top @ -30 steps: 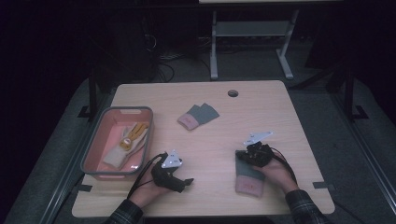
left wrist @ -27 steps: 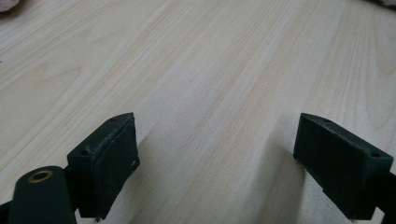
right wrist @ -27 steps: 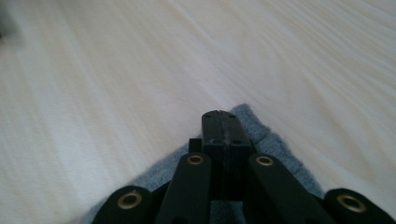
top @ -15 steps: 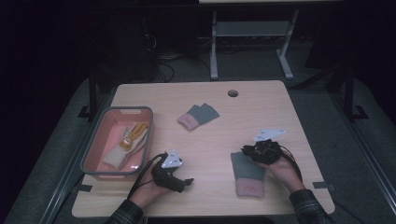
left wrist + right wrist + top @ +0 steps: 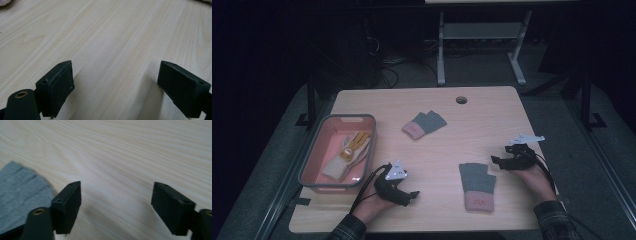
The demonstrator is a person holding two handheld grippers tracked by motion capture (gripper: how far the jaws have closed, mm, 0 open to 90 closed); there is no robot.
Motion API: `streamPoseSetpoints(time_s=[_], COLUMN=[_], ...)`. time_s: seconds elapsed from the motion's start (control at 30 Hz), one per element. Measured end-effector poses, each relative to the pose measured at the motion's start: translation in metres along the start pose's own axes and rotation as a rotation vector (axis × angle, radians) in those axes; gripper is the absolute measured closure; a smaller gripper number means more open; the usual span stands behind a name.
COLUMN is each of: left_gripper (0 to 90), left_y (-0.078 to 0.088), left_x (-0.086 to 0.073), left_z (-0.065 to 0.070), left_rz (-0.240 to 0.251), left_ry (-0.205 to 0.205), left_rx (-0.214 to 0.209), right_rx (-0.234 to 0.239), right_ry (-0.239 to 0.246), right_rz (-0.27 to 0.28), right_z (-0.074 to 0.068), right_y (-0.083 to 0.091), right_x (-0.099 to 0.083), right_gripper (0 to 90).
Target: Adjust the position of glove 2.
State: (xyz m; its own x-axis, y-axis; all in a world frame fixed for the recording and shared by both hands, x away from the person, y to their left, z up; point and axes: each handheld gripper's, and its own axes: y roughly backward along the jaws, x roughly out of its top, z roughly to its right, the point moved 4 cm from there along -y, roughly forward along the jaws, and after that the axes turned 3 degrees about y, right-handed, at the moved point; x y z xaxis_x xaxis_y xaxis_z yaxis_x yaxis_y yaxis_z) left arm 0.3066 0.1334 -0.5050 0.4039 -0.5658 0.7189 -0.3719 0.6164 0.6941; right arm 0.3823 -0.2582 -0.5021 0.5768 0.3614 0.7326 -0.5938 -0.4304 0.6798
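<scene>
High view — pale wood-grain surface (image 5: 432,107), rectangular, with one round dark grommet near its far edge. Two grey knit fingerless gloves with pink cuffs: near glove (image 5: 476,186) lies flat toward the near edge, right of centre, long axis running near-to-far, cuff toward the person; far glove (image 5: 424,124) lies mid-surface, skewed. One pink tray (image 5: 311,159) with a grey rim at the left edge, holding pale and yellow fabric pieces. Left gripper (image 5: 411,196) rests near the near edge; right gripper (image 5: 498,161) sits just right of the near glove, apart from it.

Left gripper view — fingers spread over bare wood.

Right gripper view — fingers just opening, spread, nothing between; grey ribbed glove corner beside the left one.
</scene>
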Motion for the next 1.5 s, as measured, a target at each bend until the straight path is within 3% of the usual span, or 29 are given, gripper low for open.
streamPoseSetpoints(time_s=[0.1,0.27,0.37,0.4,0.5,0.63,0.73,1.03,1.17,1.23,1.27,1.33,1.5], left_gripper=[13.3,31.0,45.2,52.8,69.8,89.3,89.4,89.5,89.5,89.4,89.4,89.4,89.4], left_y=[0.000,0.000,-0.001,-0.002,-0.004,-0.009,-0.012,-0.024,-0.031,-0.034,-0.034,-0.038,-0.046], left_x=[0.002,0.010,0.016,0.023,0.029,0.044,0.050,0.081,0.089,0.093,0.093,0.098,0.112], left_z=[0.001,0.001,0.001,0.001,-0.001,-0.011,-0.016,-0.040,-0.055,-0.068,-0.068,-0.081,-0.101], left_rz=[-0.010,-0.033,-0.029,-0.022,-0.032,-0.023,-0.025,-0.009,-0.005,-0.004,-0.004,0.016,0.035], left_ry=[0.003,0.010,0.031,0.039,0.031,0.073,0.077,0.111,0.109,0.129,0.129,0.158,0.171], left_rx=[0.003,-0.001,-0.005,-0.024,-0.011,0.003,0.007,0.083,0.125,0.142,0.142,0.157,0.171], right_rx=[-0.010,-0.022,-0.036,-0.040,-0.042,-0.041,-0.042,-0.046,-0.047,-0.048,-0.048,-0.048,-0.048], right_ry=[-0.008,0.000,0.011,0.021,0.016,0.014,0.018,0.015,0.009,0.008,0.008,0.007,0.007], right_rz=[0.005,-0.001,-0.005,-0.010,-0.010,-0.013,-0.012,-0.012,-0.013,-0.013,-0.013,-0.014,-0.014], right_z=[0.003,0.003,0.002,0.002,0.002,0.001,0.002,0.002,0.001,0.001,0.001,0.001,0.001], right_y=[-0.004,-0.007,-0.008,-0.008,-0.008,-0.008,-0.008,-0.008,-0.008,-0.008,-0.008,-0.008,-0.008], right_x=[-0.002,-0.004,-0.004,-0.004,-0.004,-0.004,-0.004,-0.004,-0.004,-0.004,-0.004,-0.004,-0.004], right_gripper=[17.3,16.4,16.2,15.8,15.7,15.1,15.0,14.8,14.8,14.8,14.8,14.8,14.8])
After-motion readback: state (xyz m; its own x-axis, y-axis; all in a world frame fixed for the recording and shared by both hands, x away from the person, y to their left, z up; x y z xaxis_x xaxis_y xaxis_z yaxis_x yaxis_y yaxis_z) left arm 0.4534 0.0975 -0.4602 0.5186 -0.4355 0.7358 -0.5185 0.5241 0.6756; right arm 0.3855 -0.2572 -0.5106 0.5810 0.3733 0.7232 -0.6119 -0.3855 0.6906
